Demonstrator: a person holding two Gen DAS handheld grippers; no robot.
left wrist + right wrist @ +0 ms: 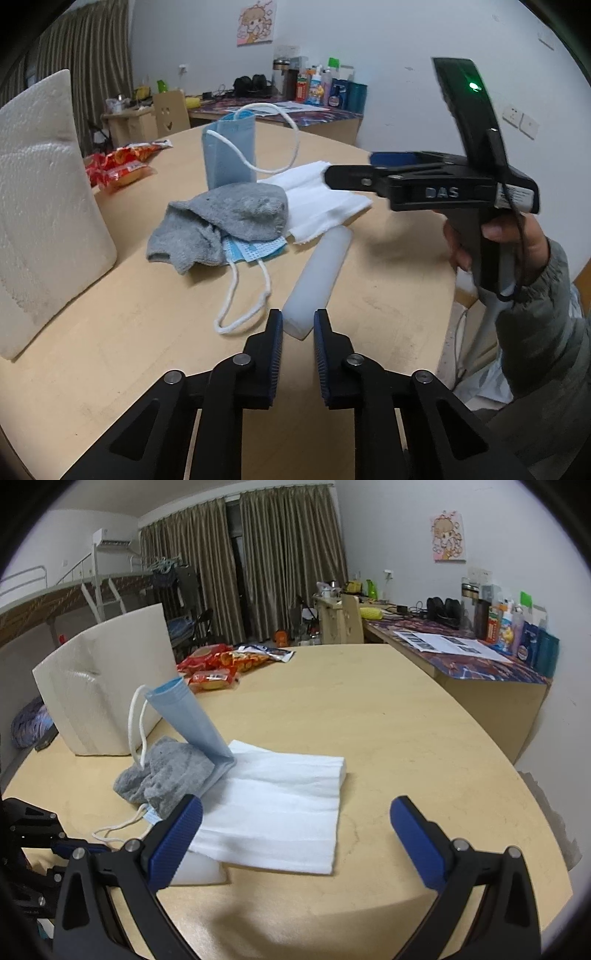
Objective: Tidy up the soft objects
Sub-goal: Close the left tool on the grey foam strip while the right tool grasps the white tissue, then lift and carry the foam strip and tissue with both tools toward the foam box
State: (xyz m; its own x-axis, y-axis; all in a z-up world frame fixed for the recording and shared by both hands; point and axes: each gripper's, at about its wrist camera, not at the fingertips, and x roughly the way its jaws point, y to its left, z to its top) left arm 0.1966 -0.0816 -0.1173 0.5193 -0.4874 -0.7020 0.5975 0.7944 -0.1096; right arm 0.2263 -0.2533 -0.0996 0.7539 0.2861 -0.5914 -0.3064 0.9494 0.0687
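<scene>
A pile of soft things lies mid-table: a grey sock (225, 221) (166, 775) on a flat blue mask (255, 251), a second blue mask (231, 151) (192, 720) standing folded, and a white folded cloth (325, 203) (280, 805). A white foam bar (317, 280) (195, 871) lies in front, part under the cloth. My left gripper (298, 325) is narrowly open, its tips either side of the bar's near end. My right gripper (295, 823) is wide open and empty, hovering over the cloth; it shows in the left wrist view (332, 177).
A big white foam block (44, 206) (107, 694) stands at the table's left. Red snack packets (118, 166) (221, 664) lie behind it. The wooden table's curved edge (532, 812) runs on the right. A cluttered desk (480, 657) stands beyond.
</scene>
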